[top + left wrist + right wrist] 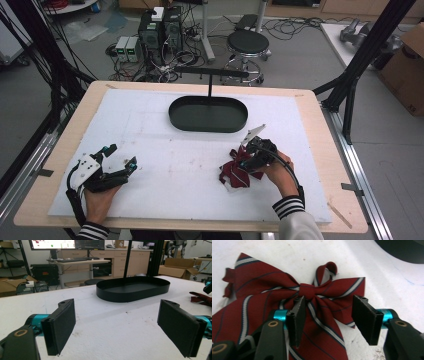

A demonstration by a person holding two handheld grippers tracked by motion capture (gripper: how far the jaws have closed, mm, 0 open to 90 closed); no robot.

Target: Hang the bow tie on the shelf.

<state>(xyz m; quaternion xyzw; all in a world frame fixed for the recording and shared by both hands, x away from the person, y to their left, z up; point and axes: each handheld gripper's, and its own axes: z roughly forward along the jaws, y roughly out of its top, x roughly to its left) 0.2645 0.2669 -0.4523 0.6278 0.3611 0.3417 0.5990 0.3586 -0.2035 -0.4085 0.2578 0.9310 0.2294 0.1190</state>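
From above, a person seated at a wooden counter point(320, 150) covered by a white sheet point(165, 150) holds a gripper in each hand. The left gripper point(121, 156) rests low near the sheet's near left corner, its fingers spread wide with nothing between them. The right gripper point(244, 156) sits on the near right part of the sheet, tipped down onto a crumpled dark red bow tie point(235, 172) with pale stripes. A black oval tray point(208, 115) with an upright post and crossbar stands at the far middle of the sheet, well apart from both grippers. A round black stool point(248, 42) and computer boxes point(160, 30) with tangled cables stand on the floor beyond the counter.

The left gripper view looks across the white sheet point(112, 340) between two black padded fingers point(61, 326) held far apart. The oval tray point(132, 291) lies ahead, and a scrap of the red bow tie point(201, 298) shows at the right edge. A desk with monitors point(75, 255) stands in the room behind.

The right gripper view looks down on the bow tie point(262, 297), spread flat on the sheet, its knot at the centre. The fingers point(364, 317) stand apart just over the fabric below the knot; whether the left finger touches the cloth cannot be told. The tray's dark rim point(402, 250) shows at the top right corner.
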